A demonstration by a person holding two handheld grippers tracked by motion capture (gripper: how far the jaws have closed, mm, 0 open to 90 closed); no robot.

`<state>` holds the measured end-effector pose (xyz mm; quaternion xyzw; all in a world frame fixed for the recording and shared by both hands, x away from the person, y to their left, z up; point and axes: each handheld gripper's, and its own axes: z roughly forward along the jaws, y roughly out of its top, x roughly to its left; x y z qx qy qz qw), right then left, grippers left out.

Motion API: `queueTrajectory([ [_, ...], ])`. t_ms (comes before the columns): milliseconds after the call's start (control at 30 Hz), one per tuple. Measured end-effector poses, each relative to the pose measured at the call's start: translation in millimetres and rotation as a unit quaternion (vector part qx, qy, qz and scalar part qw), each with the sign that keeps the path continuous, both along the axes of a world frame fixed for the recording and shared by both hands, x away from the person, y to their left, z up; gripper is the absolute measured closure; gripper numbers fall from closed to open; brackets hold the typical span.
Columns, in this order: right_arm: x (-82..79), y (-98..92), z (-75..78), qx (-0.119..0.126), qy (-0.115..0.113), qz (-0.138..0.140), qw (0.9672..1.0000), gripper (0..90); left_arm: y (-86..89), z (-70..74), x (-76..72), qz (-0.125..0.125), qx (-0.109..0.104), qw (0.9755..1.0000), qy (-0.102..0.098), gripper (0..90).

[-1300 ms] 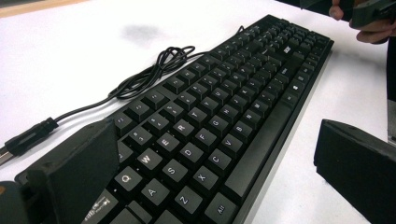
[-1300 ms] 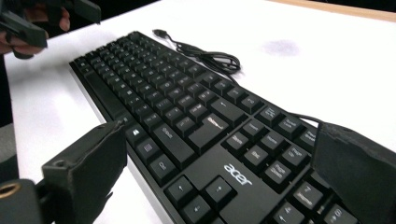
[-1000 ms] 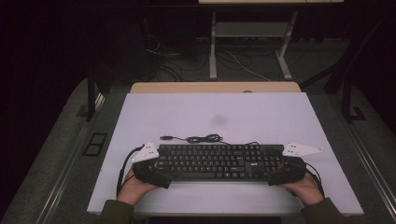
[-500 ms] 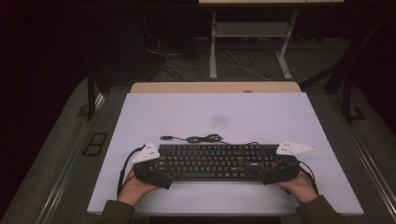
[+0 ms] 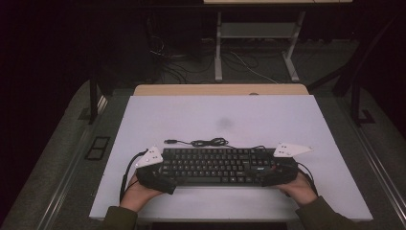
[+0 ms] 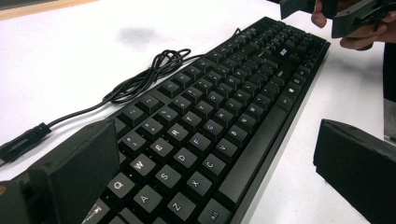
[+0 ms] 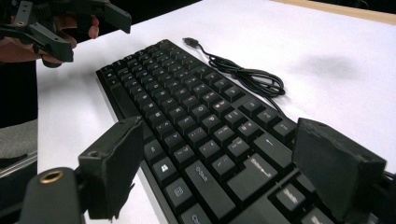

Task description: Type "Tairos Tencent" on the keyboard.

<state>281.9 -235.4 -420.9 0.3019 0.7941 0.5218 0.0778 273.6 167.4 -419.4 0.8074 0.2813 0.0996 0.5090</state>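
**Black keyboard framed by two hand-held tools**

Black and full-sized, the keyboard [image 5: 220, 166] lies flat near the front edge of the white surface [image 5: 297, 124], its coiled cable [image 5: 203, 142] trailing just behind it. The left tool [image 5: 160, 179] sits at the keyboard's left end, jaws apart and straddling the corner without pressing. The right tool [image 5: 273, 177] brackets the right end, its jaws having just been closing, yet still standing clear of the keys.
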Motion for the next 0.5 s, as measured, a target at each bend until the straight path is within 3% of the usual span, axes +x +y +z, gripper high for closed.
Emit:
queueTrajectory([
  [500,7.9,17.3,2.0,0.001,0.007,0.017,0.9998,27.4,2.7,-1.0,0.1,0.005,-0.003,1.0,0.003,0.0],
])
